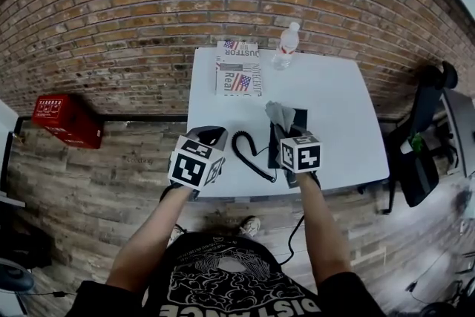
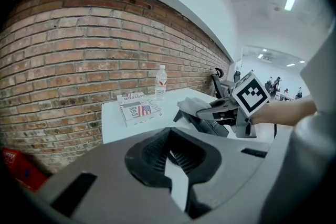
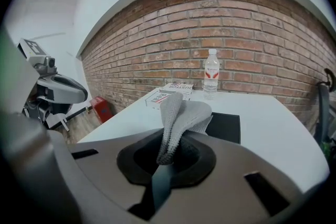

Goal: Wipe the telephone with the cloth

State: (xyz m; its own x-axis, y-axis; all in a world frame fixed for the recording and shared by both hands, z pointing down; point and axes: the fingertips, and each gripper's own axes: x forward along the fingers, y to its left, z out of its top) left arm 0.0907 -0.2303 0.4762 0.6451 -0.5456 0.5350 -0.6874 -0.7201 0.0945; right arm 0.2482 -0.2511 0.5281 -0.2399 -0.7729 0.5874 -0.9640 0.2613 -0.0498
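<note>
A black telephone [image 1: 295, 120] lies on the white table [image 1: 341, 104], its coiled cord [image 1: 249, 154] looping off to the left. My right gripper [image 1: 282, 131] hovers over the phone's near end, shut on a grey knitted cloth [image 1: 280, 113] that stands up out of the jaws. In the right gripper view the cloth [image 3: 181, 113] droops forward over the telephone [image 3: 226, 127]. My left gripper [image 1: 212, 136] is at the table's near left edge, left of the cord, shut with nothing between its pads [image 2: 169, 150]. From there I see the right gripper [image 2: 210, 112] and the cloth [image 2: 190, 106].
A clear water bottle [image 1: 286, 46] and a stack of books [image 1: 238, 69] stand at the table's far side by the brick wall. A red box [image 1: 67, 119] sits on the floor to the left. A black office chair [image 1: 424, 141] stands to the right.
</note>
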